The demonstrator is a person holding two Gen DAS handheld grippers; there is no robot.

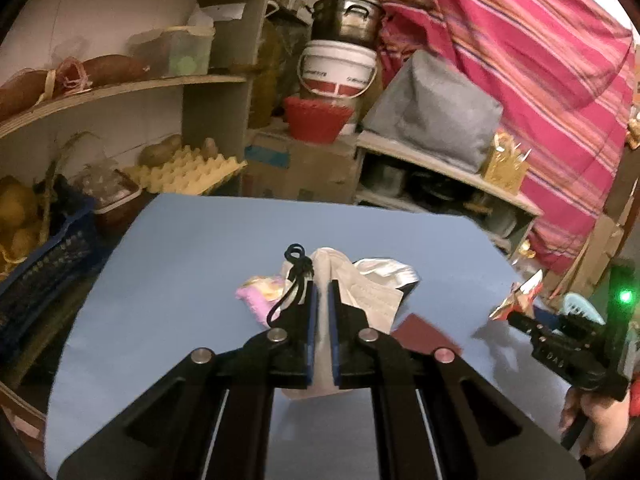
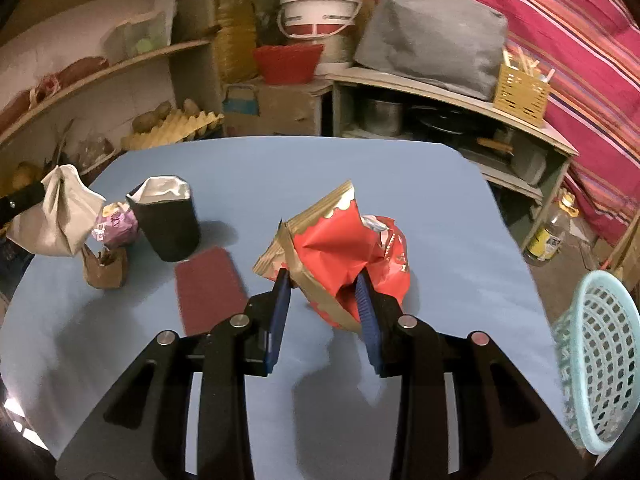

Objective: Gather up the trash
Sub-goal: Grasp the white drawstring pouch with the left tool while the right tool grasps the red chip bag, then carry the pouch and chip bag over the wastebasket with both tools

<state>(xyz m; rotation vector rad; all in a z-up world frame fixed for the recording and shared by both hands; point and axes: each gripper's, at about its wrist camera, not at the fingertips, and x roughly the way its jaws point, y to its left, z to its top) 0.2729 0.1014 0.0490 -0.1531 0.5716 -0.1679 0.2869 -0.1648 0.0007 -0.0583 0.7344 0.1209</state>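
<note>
left wrist view showed the left gripper [image 1: 321, 292] clenched on a pale cloth bag [image 1: 320, 268], its blue pads pinching the gathered fabric, a black drawstring [image 1: 294, 276] looped over the left finger. just beyond the bag lay a pink wrapper [image 1: 260, 294] and a white-lined black pouch [image 1: 386, 270] on the blue table [image 1: 180, 260], with a dark red card [image 1: 424, 334] flat beside the gripper's right finger. at the right edge, a hand [image 1: 592, 416] carried the other tool.

right wrist view showed the right gripper [image 2: 322, 284] grasping a crumpled red and gold snack bag [image 2: 340, 240], both pads pressed into its lower folds and the bag held clear of the table. to its left lay the dark red card, then the black pouch standing upright, with a small brown paper scrap [image 2: 106, 266] and the pink wrapper just beside it. the cloth bag hung at the far left edge. a light blue mesh basket [image 2: 600, 360] stood off the table's right side, well apart from the snack bag. shelves [image 2: 120, 72] of food and pots, and a striped pink curtain [image 2: 580, 40], filled the background.
</note>
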